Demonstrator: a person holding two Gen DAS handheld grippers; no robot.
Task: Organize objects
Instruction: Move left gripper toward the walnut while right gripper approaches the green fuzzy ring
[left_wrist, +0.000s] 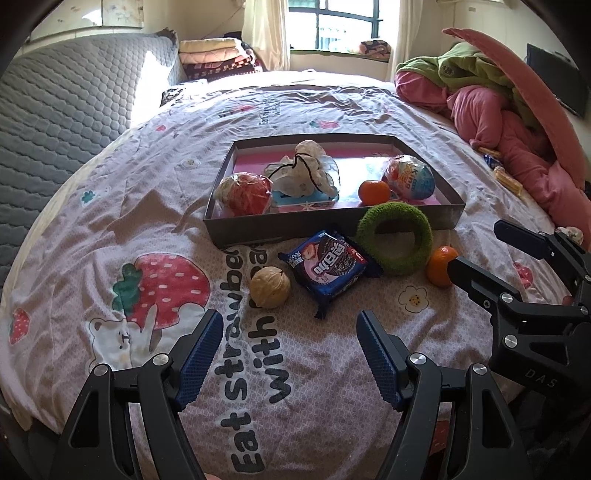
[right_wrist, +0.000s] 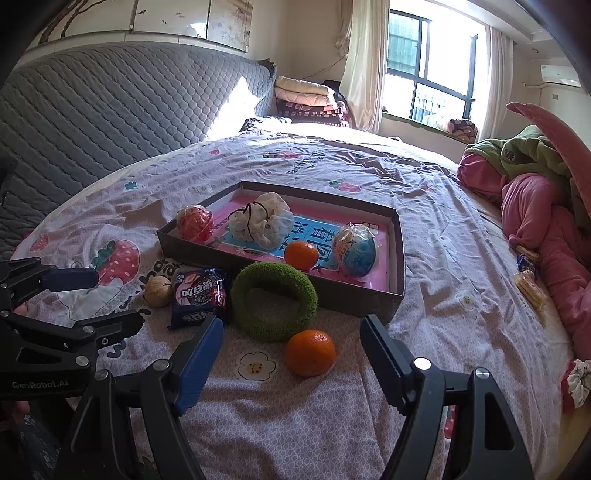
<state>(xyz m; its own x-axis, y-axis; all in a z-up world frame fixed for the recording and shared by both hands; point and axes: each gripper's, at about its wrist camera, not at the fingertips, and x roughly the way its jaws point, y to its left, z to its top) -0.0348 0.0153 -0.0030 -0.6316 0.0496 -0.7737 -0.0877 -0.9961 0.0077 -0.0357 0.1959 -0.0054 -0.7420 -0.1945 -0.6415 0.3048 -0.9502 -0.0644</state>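
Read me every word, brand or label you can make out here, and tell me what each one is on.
"Eat strawbe... with..." on the bedsheet, partly hidden.
"GenRobot.AI" on the left gripper.
"DAS" on the right gripper.
"Kind..." on the foil egg, partial.
Chinese characters on the cookie packet and the box liner: too blurred to read.

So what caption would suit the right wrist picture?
Open right gripper poised over an orange on the bedsheet, beside a green ring and a half-filled box.
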